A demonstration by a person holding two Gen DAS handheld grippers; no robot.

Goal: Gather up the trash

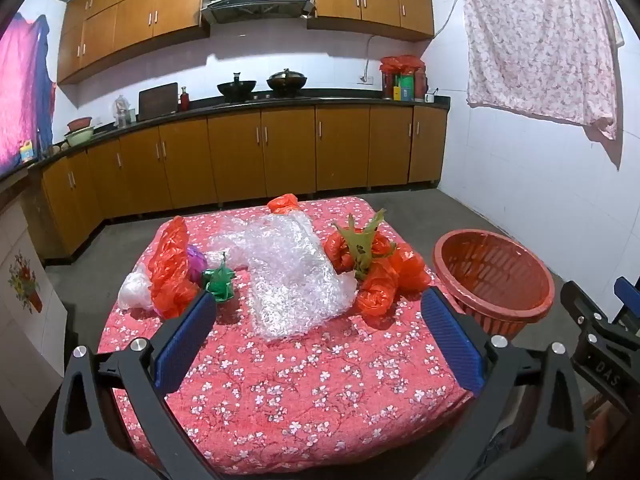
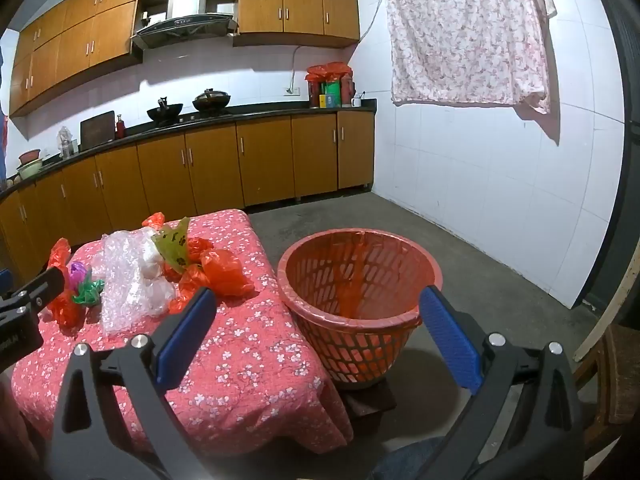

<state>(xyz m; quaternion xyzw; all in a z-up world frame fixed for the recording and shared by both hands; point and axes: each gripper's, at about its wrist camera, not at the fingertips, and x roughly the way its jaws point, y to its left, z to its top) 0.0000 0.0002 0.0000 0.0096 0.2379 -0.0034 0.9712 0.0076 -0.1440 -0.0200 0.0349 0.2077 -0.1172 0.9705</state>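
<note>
Nothing is collected yet, by the look of it: both tools hang short of the trash, so the step in hand reads as the approach before a first pick. Nearest, the left gripper (image 1: 316, 324) has its blue pads spread wide and holds nothing; it is aimed at the bubble wrap (image 1: 288, 276), which I take as the landmark. The right gripper (image 2: 316, 320) is equally wide open and empty, hovering off the table's right edge and pointed toward the basket (image 2: 360, 280), which stands on the floor well right of the bubble wrap, mouth up, lined with what seems a thin red bag. The bubble wrap lies flat on the flowered tablecloth (image 1: 304, 392), its long axis running away from the left camera and leaning slightly left at the far end. Just left of it sits a small green wrapper (image 1: 218, 282), then a tall red bag (image 1: 172, 268) with a purple scrap (image 1: 196, 260) behind it and a white bag (image 1: 134, 292) at its outer side. Just right of the wrap is a cluster of red bags (image 1: 384, 276) with a yellow-green bag (image 1: 362, 240) poking upward among them. Beyond its far end lies one more red bag (image 1: 283, 203). The next move likely calls for lowering the left gripper onto the wrap's near edge, pinching a bunched fold rather than the flat sheet, then carrying it right to the basket; being light and springy, the wrap may slip or drag neighbours.
</note>
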